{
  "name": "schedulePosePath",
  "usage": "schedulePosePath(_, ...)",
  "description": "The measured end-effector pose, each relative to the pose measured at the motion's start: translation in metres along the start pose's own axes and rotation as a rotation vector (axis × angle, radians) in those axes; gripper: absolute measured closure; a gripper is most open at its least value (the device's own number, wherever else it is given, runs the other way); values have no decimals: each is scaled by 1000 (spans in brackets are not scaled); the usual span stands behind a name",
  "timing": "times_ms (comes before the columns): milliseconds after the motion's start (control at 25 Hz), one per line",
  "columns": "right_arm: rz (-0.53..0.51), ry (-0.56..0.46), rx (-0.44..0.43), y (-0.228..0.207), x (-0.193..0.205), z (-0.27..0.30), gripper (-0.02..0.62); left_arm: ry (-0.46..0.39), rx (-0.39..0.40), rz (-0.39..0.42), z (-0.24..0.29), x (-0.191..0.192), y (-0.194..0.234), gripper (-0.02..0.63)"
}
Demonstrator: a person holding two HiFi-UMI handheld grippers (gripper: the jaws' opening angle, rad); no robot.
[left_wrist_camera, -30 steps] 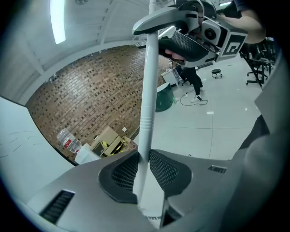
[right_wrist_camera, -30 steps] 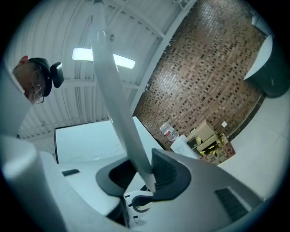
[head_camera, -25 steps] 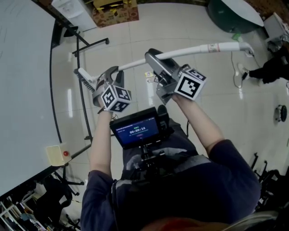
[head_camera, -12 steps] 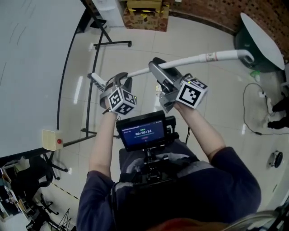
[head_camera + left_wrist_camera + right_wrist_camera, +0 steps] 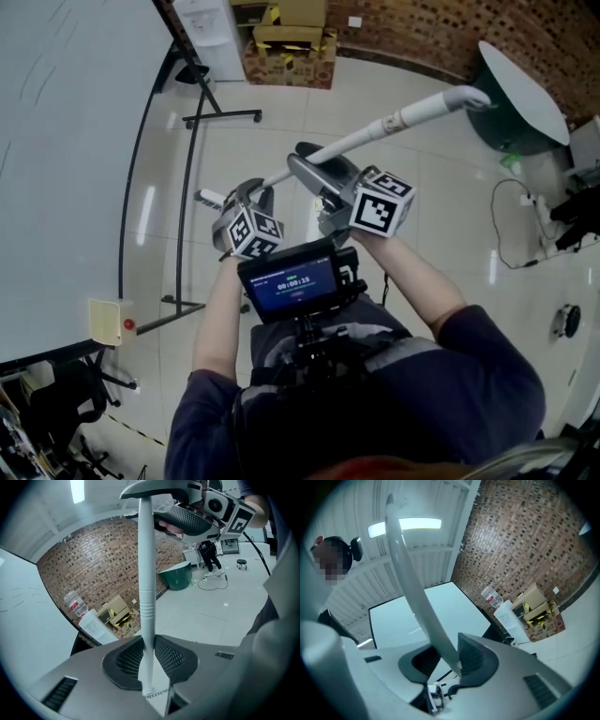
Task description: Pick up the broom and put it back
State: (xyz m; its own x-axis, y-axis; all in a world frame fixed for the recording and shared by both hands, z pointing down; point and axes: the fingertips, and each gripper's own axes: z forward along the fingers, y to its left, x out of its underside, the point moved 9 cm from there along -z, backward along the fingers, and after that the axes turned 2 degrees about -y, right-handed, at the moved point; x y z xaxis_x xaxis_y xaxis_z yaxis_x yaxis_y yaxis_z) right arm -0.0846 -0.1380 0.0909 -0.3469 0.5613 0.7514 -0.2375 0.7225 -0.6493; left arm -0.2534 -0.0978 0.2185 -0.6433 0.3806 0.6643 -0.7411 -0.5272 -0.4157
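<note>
The broom has a long white handle (image 5: 375,131) that runs from its head end (image 5: 208,198) at the left up to the right, in the air over the tiled floor. My left gripper (image 5: 249,193) is shut on the handle's low part; in the left gripper view the handle (image 5: 146,573) stands between the pads (image 5: 169,657). My right gripper (image 5: 306,170) holds it higher up and also shows in the left gripper view (image 5: 187,520). Its jaws have just been opening a little, with the handle (image 5: 412,588) still between them against the right pad (image 5: 471,656).
A large whiteboard (image 5: 66,141) on a black wheeled stand (image 5: 220,117) fills the left. By the brick wall stand a water dispenser (image 5: 211,33) and a cardboard box (image 5: 286,42). A green round table (image 5: 520,94) and floor cables (image 5: 525,234) lie right. A screen (image 5: 295,281) hangs at the person's chest.
The handle now slants more steeply, its far end swung toward the brick wall. Both grippers moved with it and the left one sits lower.
</note>
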Motion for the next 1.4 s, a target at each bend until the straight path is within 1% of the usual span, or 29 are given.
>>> schedulePosePath(120, -31, 4, 9, 6, -7, -2, 471, -13, -17, 9, 2, -4, 2, 523)
schedulePosePath(200, -31, -8, 7, 5, -7, -4, 471, -34, -20, 25, 2, -6, 2, 525)
schedulePosePath(360, -17, -28, 24, 1, -11, -8, 470, -59, 8, 40, 3, -10, 1, 525)
schedulePosePath(440, -39, -26, 44, 10, -7, 3, 469, -72, 28, 40, -1, 2, 6, 525)
schedulePosePath(560, -31, -33, 53, 17, 18, 26, 469, -104, 38, 31, -8, 28, 22, 525)
schedulePosePath(640, -36, -41, 58, 18, 23, 34, 469, -106, 48, 38, -9, 35, 29, 525)
schedulePosePath(720, -50, -49, 69, 16, 19, 37, 469, -107, 54, 51, -6, 35, 33, 525)
schedulePosePath(920, -37, -105, 97, -1, 1, 44, 470, -114, 55, 95, 8, 26, 41, 521)
schedulePosePath(1080, -20, -166, 128, -16, -17, 44, 471, -147, 115, 163, 17, 8, 36, 509)
schedulePosePath(1160, -31, -175, 126, -15, -25, 44, 470, -174, 143, 159, 17, 0, 31, 506)
schedulePosePath(1280, -69, -168, 125, -9, -33, 44, 471, -191, 179, 125, 15, -9, 23, 503)
schedulePosePath(1360, -94, -177, 125, -7, -37, 41, 471, -206, 195, 126, 13, -17, 19, 499)
schedulePosePath(1400, -101, -188, 124, -8, -39, 40, 471, -220, 191, 136, 12, -22, 17, 491)
